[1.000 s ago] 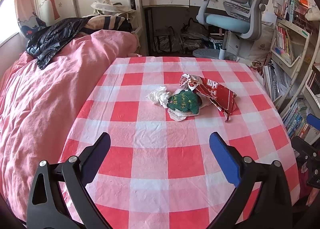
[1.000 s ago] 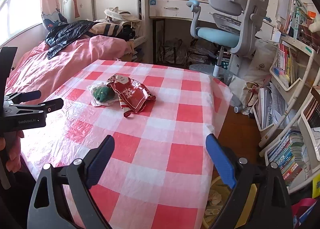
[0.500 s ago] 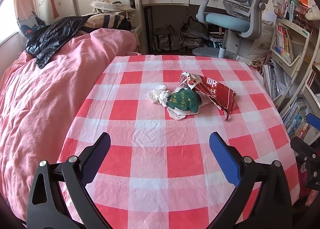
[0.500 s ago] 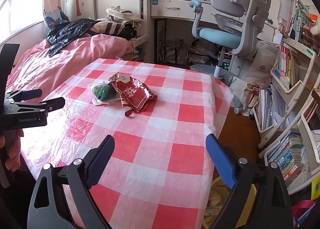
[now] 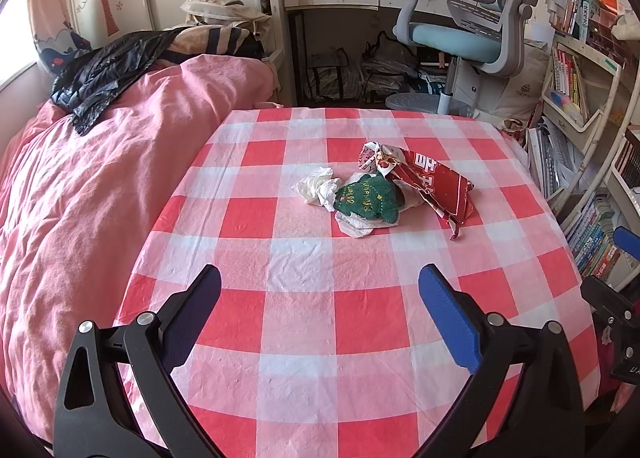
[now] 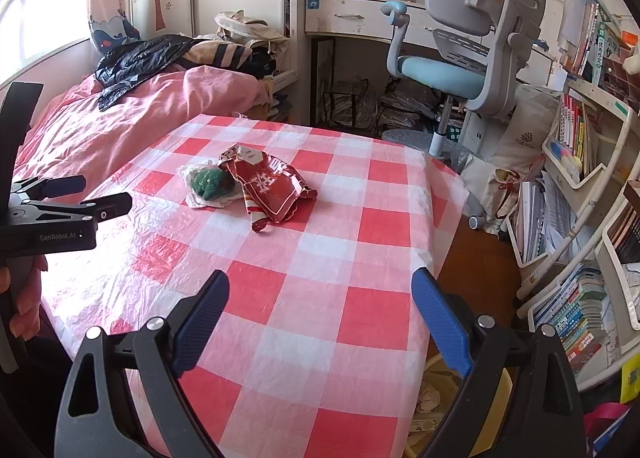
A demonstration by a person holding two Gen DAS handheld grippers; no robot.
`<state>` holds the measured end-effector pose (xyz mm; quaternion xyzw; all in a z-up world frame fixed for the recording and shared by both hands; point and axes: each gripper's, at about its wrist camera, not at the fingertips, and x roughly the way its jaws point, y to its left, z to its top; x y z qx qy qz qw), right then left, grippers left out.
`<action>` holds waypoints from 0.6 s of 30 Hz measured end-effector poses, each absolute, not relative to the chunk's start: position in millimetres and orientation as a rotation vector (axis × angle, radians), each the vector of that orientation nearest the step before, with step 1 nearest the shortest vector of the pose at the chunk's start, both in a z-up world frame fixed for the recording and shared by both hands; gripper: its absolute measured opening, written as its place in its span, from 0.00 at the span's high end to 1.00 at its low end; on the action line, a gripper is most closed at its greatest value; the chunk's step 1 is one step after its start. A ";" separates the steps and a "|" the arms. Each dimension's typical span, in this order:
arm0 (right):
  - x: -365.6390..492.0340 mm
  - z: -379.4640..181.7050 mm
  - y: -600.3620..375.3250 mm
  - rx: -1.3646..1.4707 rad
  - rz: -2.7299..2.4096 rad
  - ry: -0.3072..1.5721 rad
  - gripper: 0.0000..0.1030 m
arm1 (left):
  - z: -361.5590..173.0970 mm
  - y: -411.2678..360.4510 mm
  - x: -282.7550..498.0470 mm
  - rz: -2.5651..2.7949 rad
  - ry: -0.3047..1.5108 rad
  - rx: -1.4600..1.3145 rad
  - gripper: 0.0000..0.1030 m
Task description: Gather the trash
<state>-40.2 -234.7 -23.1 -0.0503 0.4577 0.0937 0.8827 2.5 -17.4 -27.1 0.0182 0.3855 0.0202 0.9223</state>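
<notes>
A small heap of trash lies mid-table on the red-and-white checked cloth (image 5: 300, 298): a crumpled white tissue (image 5: 318, 188), a green knitted item (image 5: 368, 198) on white plastic, and a torn red snack wrapper (image 5: 432, 186). The same heap shows in the right wrist view, with the wrapper (image 6: 272, 190) and green item (image 6: 208, 180). My left gripper (image 5: 320, 298) is open and empty, well short of the heap. My right gripper (image 6: 320, 298) is open and empty near the table's right edge. The left gripper also shows at the left of the right wrist view (image 6: 80, 198).
A pink bed (image 5: 100, 178) with a black jacket (image 5: 108, 70) borders the table's left side. A blue-grey desk chair (image 5: 472, 30) and desk stand behind. Bookshelves (image 6: 580, 178) line the right. A yellow bin (image 6: 436, 398) holding crumpled paper sits on the floor by the table's right edge.
Both views shift slightly: the trash heap sits a touch lower in each frame, so both grippers have edged a little toward it. Both grippers stay open.
</notes>
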 end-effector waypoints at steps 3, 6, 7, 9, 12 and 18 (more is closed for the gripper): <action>-40.3 -23.5 -234.0 -0.106 0.196 0.953 0.14 | -27.0 -17.4 2.5 0.042 0.791 0.038 0.07; -40.4 -23.5 -233.5 -0.106 0.197 0.952 0.14 | -27.0 -17.5 2.5 0.042 0.792 0.038 0.07; -40.3 -23.6 -233.4 -0.106 0.197 0.952 0.14 | -27.1 -17.6 2.4 0.042 0.792 0.038 0.07; -40.4 -23.6 -233.0 -0.107 0.197 0.953 0.14 | -26.9 -17.5 2.7 0.042 0.792 0.037 0.07; -40.3 -23.6 -232.8 -0.107 0.197 0.952 0.14 | -27.3 -17.8 2.4 0.042 0.793 0.038 0.07; -40.5 -23.7 -232.1 -0.109 0.197 0.953 0.14 | -27.3 -17.9 2.5 0.043 0.794 0.039 0.07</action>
